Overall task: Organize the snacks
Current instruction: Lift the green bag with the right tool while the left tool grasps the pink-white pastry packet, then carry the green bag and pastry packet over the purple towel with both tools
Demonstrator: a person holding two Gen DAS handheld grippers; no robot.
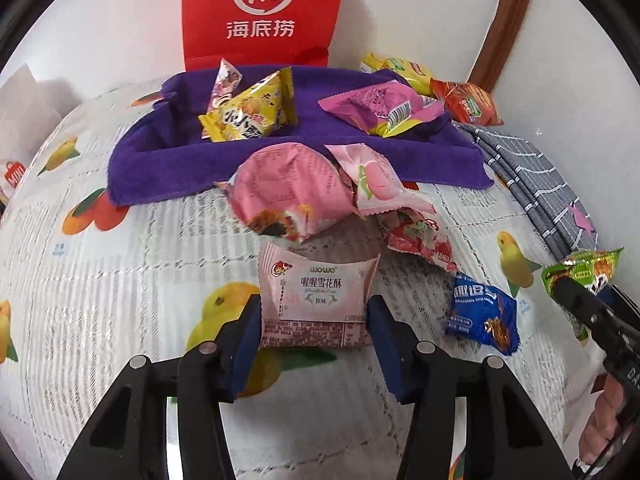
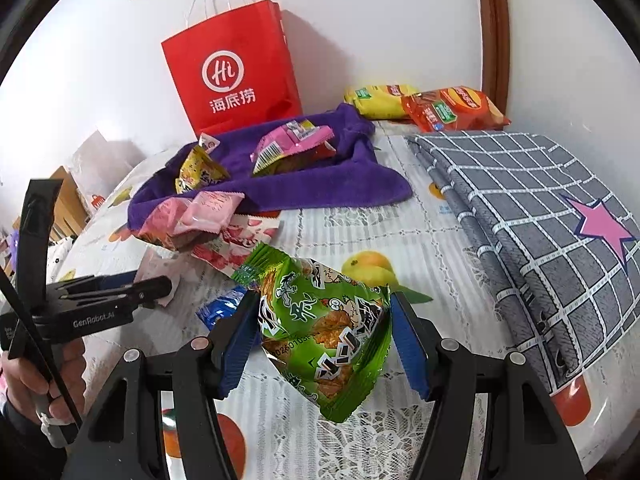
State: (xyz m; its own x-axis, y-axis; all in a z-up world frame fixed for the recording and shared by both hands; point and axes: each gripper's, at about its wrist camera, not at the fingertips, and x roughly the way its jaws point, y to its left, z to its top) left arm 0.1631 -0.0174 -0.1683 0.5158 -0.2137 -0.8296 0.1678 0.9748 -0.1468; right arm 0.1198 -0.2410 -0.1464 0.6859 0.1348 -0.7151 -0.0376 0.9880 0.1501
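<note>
Left tool: our blue pads sit on both side edges of the pale pink snack pack, jaws about a third open and clamped on it. Pack reads face-up, lower edge toward us, over the fruit-print tablecloth; can't tell if it's lifted off or resting.

Right tool: jaws partly open, pads pressed into both sides of the green snack bag. Bag is tilted, crimped top up-left, bottom corner hanging toward us, above the table.

Other snacks:
- Blue cookie pack lies on the cloth just right of the left tool, between both tools.
- Loose pile just beyond the pale pink pack: a round pink pouch, a peach-print pink pack, a red-and-white pack touching them. Pile overlaps the near edge of the purple towel.
- On the towel: yellow bag left, magenta bag right, well apart.
- Back right by the wall: yellow chip bag and orange chip bag, touching.

Red paper bag stands upright against the wall behind the towel. Folded grey checked cloth with a pink star lies along the table's right side.

The hand holding the left tool shows at the right view's left edge.
</note>
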